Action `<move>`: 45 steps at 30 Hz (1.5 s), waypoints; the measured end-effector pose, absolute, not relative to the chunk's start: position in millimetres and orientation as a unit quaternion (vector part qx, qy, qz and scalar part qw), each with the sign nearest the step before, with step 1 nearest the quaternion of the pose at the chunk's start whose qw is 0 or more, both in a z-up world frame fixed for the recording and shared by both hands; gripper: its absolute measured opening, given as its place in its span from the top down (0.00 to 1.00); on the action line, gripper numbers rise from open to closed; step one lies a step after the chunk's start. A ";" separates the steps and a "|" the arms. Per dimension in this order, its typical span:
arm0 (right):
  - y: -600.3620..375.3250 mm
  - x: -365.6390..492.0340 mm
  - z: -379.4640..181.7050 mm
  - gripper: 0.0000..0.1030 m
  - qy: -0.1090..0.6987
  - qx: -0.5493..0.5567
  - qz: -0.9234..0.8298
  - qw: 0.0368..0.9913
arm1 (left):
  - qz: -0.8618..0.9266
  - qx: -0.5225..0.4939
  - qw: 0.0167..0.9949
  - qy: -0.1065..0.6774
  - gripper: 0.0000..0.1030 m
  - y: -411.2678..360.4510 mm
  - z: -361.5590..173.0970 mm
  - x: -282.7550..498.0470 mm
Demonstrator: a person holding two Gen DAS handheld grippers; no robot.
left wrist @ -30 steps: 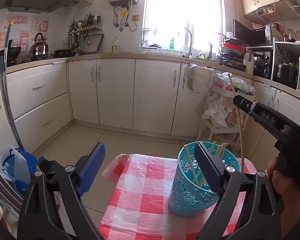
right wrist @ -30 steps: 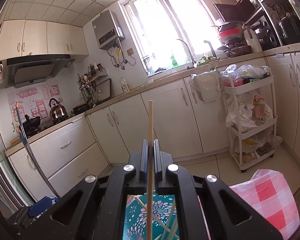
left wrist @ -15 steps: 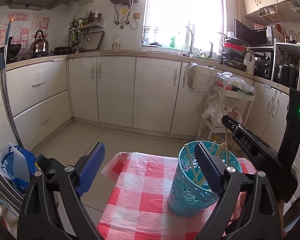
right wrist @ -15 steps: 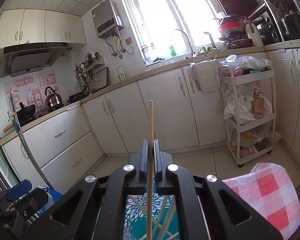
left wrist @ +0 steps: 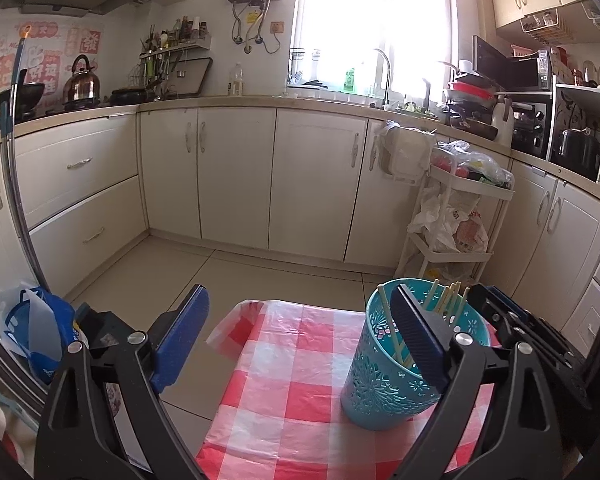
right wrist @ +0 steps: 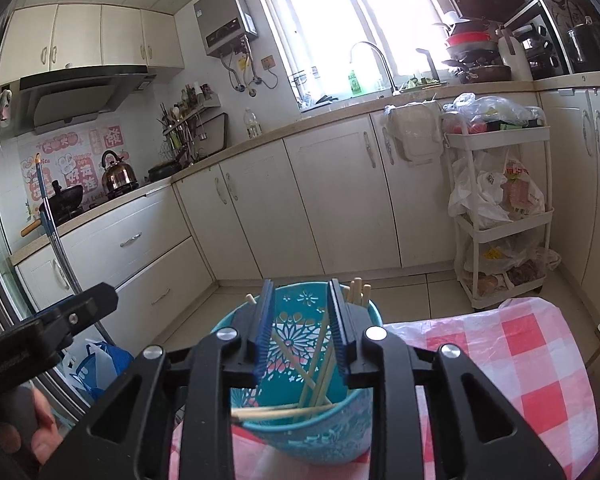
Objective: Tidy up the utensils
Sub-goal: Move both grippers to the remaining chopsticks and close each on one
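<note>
This is a home kitchen. Cream cabinets (left wrist: 236, 176) run under an L-shaped worktop (left wrist: 324, 101), with a sink tap (left wrist: 384, 68) below a bright window (left wrist: 372, 20). A kettle (left wrist: 85, 82) sits on the stove under an extractor hood (right wrist: 80, 94), a water heater (right wrist: 226, 22) hangs on the wall, and a white trolley (right wrist: 504, 216) holds bagged groceries.

Both wrist cameras face the kitchen cabinets (left wrist: 316, 176), sharing the close teal basket (right wrist: 300, 432) on the checkered tablecloth (left wrist: 300, 400).
</note>
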State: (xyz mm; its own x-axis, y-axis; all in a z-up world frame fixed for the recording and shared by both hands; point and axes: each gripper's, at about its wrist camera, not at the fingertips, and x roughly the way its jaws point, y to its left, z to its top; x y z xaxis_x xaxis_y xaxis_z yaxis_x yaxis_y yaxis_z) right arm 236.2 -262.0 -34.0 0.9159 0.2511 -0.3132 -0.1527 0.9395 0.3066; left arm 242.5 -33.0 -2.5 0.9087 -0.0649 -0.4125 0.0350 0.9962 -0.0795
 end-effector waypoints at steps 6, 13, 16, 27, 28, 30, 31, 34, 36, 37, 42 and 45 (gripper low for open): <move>-279.2 183.5 -63.2 0.74 0.285 0.139 0.073 0.946 | -0.024 -0.038 0.975 0.220 0.14 -26.2 -3.7 242.8; -267.9 145.5 -138.8 0.80 0.432 0.110 0.076 0.892 | -0.035 -0.025 0.967 0.251 0.12 -25.7 -14.7 240.6; -259.3 144.8 -154.3 0.82 0.453 0.085 0.073 0.884 | -0.038 -0.019 0.961 0.275 0.12 -27.1 -25.7 235.4; -254.2 136.2 -167.7 0.91 0.480 0.017 0.055 0.875 | -0.105 0.025 0.925 0.363 0.12 -69.4 -78.1 213.7; -257.1 134.6 -167.0 0.91 0.482 0.016 0.053 0.874 | -0.119 0.038 0.918 0.376 0.12 -79.8 -85.4 211.3; -266.0 131.5 -165.9 0.91 0.487 0.022 0.049 0.872 | -0.144 0.066 0.903 0.400 0.12 -102.7 -100.5 204.7; -270.1 131.0 -166.0 0.92 0.489 0.024 0.047 0.870 | -0.157 0.080 0.894 0.412 0.12 -114.8 -109.3 200.5; -281.6 126.2 -165.5 0.92 0.498 0.034 0.042 0.865 | -0.185 0.125 0.875 0.430 0.12 -149.8 -135.3 185.8; -286.8 123.1 -164.5 0.91 0.502 0.036 0.039 0.863 | -0.189 0.154 0.868 0.434 0.13 -165.7 -148.7 179.5; -288.1 122.1 -165.1 0.91 0.504 0.032 0.036 0.862 | -0.190 0.149 0.867 0.437 0.13 -169.9 -152.5 177.9; -292.9 120.1 -165.1 0.91 0.500 0.031 0.034 0.865 | -0.192 0.117 0.860 0.459 0.16 -169.3 -159.6 180.7; -293.7 120.1 -165.5 0.91 0.499 0.027 0.034 0.866 | -0.201 0.088 0.850 0.479 0.27 -165.0 -169.2 187.4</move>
